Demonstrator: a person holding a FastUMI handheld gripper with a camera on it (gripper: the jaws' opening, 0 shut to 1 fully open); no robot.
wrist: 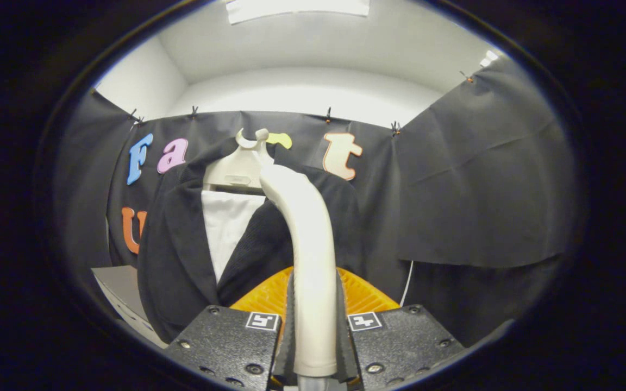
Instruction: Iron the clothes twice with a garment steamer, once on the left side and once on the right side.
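Hanging beyond the fingers, a dark jacket (182, 255) on a white hanger (239, 168) sits against the black booth wall, with a white shirt (226, 228) showing between its lapels. Left of the jacket and low down, a pale grey board or box (123, 296) leans by the wall; cannot tell what it is. Left finger pad (289, 326) presses the left side of the steamer handle. Gripper (314, 331) is closed tight on the white garment steamer (307, 244), handle clamped between both pads. Steamer rises straight up from between the fingers, then curves left at the top, its head reaching the jacket's collar area just below the hanger, over the right lapel. Whether the head touches the cloth is unclear. Orange ribbed part (367, 296) of the gripper shows behind the handle. Right pad presses the handle's right side. Thin white cord (408, 282) hangs down just right of the jacket. Further right, a loose flap of black cloth (481, 179) hangs on the wall.
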